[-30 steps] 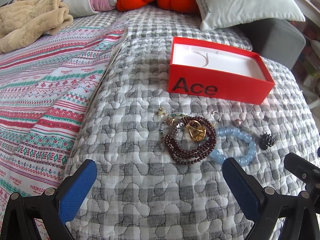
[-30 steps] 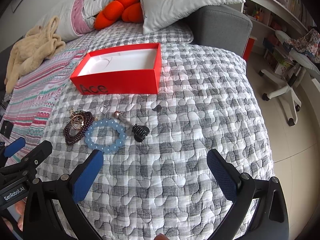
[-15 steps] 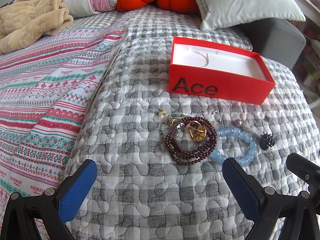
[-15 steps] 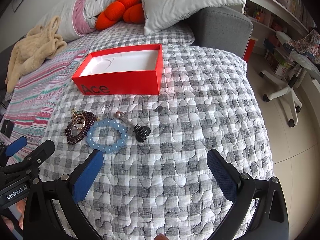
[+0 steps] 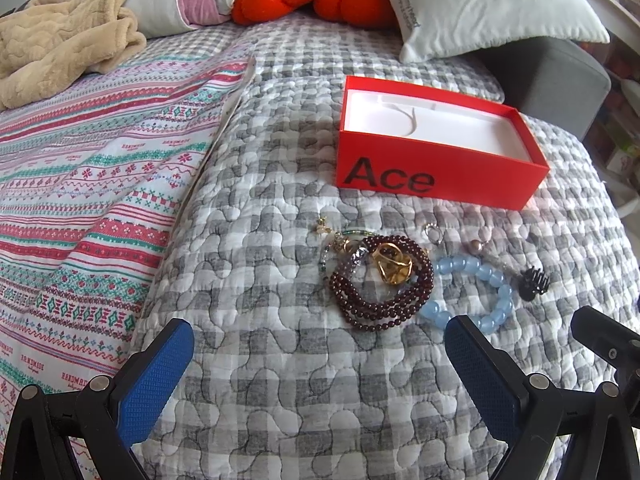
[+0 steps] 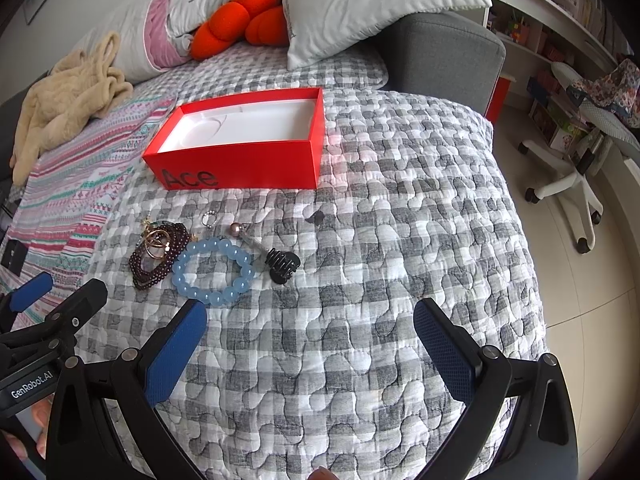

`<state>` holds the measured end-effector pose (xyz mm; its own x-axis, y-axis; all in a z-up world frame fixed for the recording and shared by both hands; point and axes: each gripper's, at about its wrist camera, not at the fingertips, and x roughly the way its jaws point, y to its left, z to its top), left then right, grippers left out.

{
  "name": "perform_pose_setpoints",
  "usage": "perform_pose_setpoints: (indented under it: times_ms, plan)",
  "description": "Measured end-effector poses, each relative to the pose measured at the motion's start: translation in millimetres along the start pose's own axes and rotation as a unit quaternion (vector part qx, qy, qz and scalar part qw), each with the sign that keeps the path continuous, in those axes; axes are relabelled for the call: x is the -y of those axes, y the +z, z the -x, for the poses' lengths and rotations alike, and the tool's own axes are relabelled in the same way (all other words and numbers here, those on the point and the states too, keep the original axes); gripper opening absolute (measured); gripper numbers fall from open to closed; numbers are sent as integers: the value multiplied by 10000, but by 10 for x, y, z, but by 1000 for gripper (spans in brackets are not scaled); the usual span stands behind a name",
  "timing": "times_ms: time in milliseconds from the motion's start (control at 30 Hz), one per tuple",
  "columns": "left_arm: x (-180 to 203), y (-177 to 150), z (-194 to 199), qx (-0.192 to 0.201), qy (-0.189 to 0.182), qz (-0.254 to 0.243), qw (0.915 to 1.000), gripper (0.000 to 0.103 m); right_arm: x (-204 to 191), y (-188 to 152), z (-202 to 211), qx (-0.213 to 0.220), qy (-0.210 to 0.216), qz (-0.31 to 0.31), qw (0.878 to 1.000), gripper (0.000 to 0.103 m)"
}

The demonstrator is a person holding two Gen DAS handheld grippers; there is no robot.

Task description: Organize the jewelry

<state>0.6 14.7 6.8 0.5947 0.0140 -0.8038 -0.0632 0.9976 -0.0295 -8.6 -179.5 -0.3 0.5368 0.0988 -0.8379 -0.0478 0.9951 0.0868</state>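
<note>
**Q:** What is the layout, taking the red box as reference?

**A:** The quilted bedspread (image 6: 400,208) carries everything. The red box (image 5: 432,178) sits open on it, white-lined; no jewelry is visible inside. The jewelry lies in a cluster just in front of the box's printed side. In order of size: the blue bead bracelet (image 6: 214,272), the dark red bead strand (image 5: 382,284) touching it on the side away from the black claw clip (image 6: 283,265), the gold ring piece (image 5: 392,266) resting on the red strand, a pearl-headed pin (image 6: 236,230) and a small silver ring (image 6: 209,218) nearest the box wall.

**Q:** State of the tongs?

**A:** Left gripper (image 5: 320,364): released, jaws wide apart, empty, held on the near side of the cluster from the box. Right gripper (image 6: 312,344): likewise spread and empty, its left pad near the blue bracelet.

**Q:** Which step is in hand?

**A:** Judged from the layout, the approach before the first pick; nothing is sorted yet.

**Q:** What does the next move call for?

**A:** Probably descending on one item, likely the blue bracelet, and closing across the beads without snagging the touching red strand, then carrying it over the box wall.
</note>
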Motion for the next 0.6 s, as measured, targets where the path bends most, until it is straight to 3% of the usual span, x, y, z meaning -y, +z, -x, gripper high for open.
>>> perform_pose_setpoints:
  times_ms: [600]
  plan:
    - [-84,21,-40,-118,-306,193,9993,103,-85,83,-25,-19,-3,175,9998,103]
